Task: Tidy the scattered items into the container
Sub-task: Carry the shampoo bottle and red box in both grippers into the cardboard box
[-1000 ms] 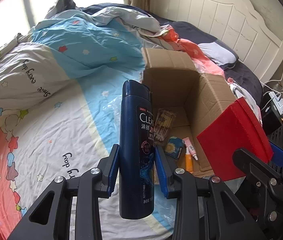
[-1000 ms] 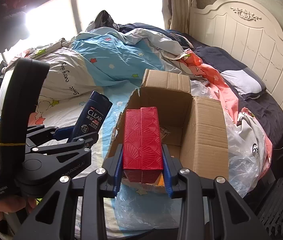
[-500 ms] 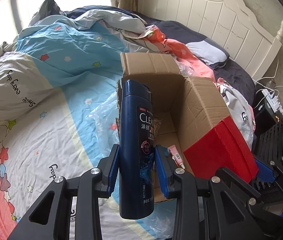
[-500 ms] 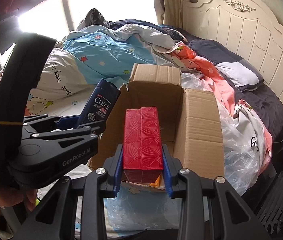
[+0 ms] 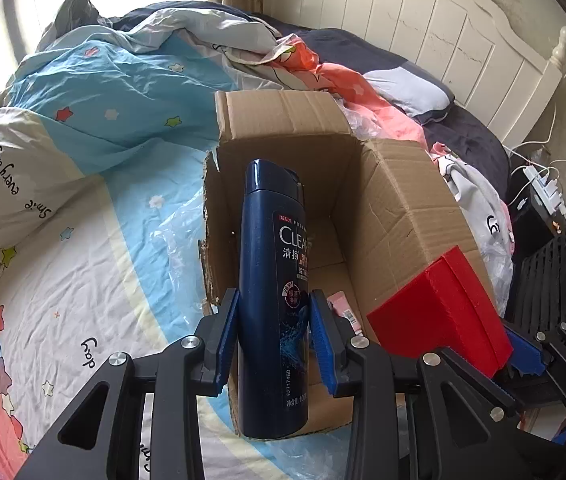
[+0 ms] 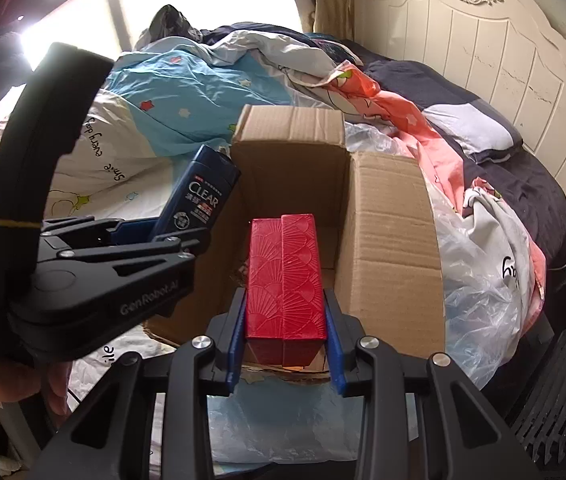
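Dark-blue CLEAR shampoo bottle (image 5: pixel 273 300) is clamped upright between the blue pads of the left gripper (image 5: pixel 274 338), cap end up, jaws narrowed onto its lower body; it is held above the near-left corner of the open cardboard box (image 5: pixel 399 216). In the right wrist view the same bottle (image 6: pixel 203 196) is seen tilted over the box's left wall. Red embossed box (image 6: pixel 285 276) is gripped lengthwise by the right gripper (image 6: pixel 285 340), blue pads pressed on both long sides, positioned over the near edge of the cardboard box (image 6: pixel 387 240); from the left wrist it is seen as a red block (image 5: pixel 439 312) at the box's right flap. Inside the box, a small pink tube (image 5: pixel 345 310) is partly visible on the floor, mostly hidden behind the bottle. Box flaps are raised, left wall edge torn. Clear plastic bag (image 6: pixel 479 292) is bunched against the box's right side. Box sits on a star-print bedsheet (image 5: pixel 83 264) with a rumpled duvet (image 5: pixel 123 92) behind, white headboard (image 6: pixel 483 48) at far right. A hand (image 6: pixel 3 392) is seen on the left gripper's grip.
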